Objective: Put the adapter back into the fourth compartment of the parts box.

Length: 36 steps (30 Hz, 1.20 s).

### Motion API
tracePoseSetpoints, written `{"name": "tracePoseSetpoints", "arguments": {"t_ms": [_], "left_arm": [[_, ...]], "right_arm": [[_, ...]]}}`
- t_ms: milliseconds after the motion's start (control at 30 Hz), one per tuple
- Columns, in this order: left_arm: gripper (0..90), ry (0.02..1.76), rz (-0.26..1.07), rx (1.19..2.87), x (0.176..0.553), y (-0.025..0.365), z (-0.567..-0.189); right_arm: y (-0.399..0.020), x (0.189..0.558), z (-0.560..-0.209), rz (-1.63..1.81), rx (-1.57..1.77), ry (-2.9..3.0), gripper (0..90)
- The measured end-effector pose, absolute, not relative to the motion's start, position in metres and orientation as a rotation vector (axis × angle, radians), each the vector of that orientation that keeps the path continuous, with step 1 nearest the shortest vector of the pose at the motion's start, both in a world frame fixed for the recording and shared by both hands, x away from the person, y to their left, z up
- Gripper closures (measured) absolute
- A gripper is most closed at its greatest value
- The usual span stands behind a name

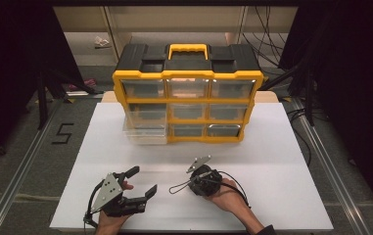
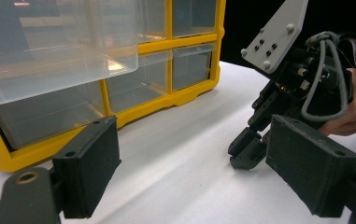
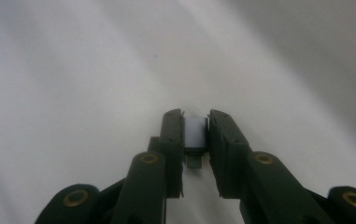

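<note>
My right gripper (image 3: 195, 135) points down at the white table, shut on a small white block (image 3: 195, 132) with a dark tab under it. In the high view the right gripper (image 1: 202, 182) sits at the front centre, held by a hand, and the block is hidden beneath it. My left gripper (image 1: 142, 181) rests at the front left, open, with nothing between its pads. In the left gripper view its jaws stand wide apart around bare table, and the right gripper (image 2: 248, 151) touches down just beyond them.
A yellow and black drawer organizer (image 1: 188, 93) stands at the back middle of the white board (image 1: 282, 196). One clear drawer (image 1: 145, 129) at its lower left is pulled out, and it shows close above in the left gripper view (image 2: 59, 60). Dark floor and rails flank the board.
</note>
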<state>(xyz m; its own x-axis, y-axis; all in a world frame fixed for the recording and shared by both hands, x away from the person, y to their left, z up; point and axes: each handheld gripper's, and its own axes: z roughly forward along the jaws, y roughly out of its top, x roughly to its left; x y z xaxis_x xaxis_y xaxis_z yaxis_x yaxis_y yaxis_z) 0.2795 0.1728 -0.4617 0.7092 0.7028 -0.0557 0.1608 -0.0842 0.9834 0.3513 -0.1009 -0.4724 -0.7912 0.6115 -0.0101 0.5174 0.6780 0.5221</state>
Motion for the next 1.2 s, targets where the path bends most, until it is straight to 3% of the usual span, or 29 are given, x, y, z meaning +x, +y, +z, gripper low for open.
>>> {"name": "tracePoseSetpoints", "arguments": {"t_ms": [1200], "left_arm": [[16.9, 0.727, 0.496, 1.597, 0.280, 0.174, -0.462]], "right_arm": [[-0.116, 0.361, -0.387, 1.134, 0.853, 2.473, 76.4]]}}
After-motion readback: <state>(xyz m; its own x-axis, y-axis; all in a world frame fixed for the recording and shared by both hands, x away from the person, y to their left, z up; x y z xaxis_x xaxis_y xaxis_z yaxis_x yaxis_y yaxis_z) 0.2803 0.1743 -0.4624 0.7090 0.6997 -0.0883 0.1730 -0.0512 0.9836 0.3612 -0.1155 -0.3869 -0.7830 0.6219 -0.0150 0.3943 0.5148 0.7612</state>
